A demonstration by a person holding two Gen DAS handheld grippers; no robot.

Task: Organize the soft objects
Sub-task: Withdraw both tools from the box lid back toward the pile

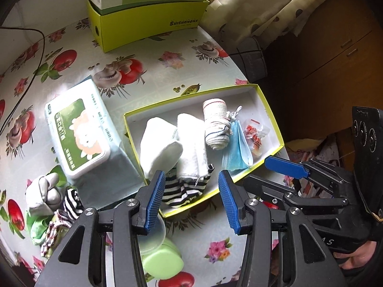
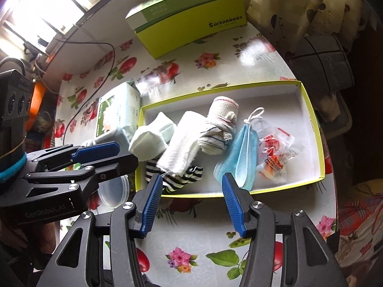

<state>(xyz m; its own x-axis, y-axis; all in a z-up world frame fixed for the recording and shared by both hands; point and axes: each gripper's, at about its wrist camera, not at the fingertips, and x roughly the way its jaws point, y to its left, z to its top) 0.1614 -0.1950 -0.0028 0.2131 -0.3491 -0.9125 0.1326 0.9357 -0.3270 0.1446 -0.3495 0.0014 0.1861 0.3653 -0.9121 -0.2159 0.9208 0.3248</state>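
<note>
A yellow-rimmed white tray (image 1: 270, 110) (image 2: 308, 100) holds a white sock (image 1: 160, 148) (image 2: 149, 141), a folded white cloth (image 1: 194, 146) (image 2: 182, 146), a rolled striped cloth (image 1: 216, 122) (image 2: 220, 124), a blue face mask (image 1: 235, 143) (image 2: 241, 155), a red-printed plastic packet (image 1: 255, 135) (image 2: 275, 155) and a black-and-white striped sock (image 1: 184, 191) (image 2: 182, 178). My left gripper (image 1: 191, 201) is open and empty above the tray's near left corner. My right gripper (image 2: 190, 205) is open and empty just in front of the tray. More soft items (image 1: 52, 205) lie in a pile at the left.
A wet-wipes pack (image 1: 79, 129) (image 2: 115, 114) lies left of the tray. A yellow box (image 1: 148, 21) (image 2: 191, 24) stands at the back. A green container with a clear lid (image 1: 160, 256) sits under my left gripper. A black cable (image 1: 26, 76) runs at the left. The table edge is at the right.
</note>
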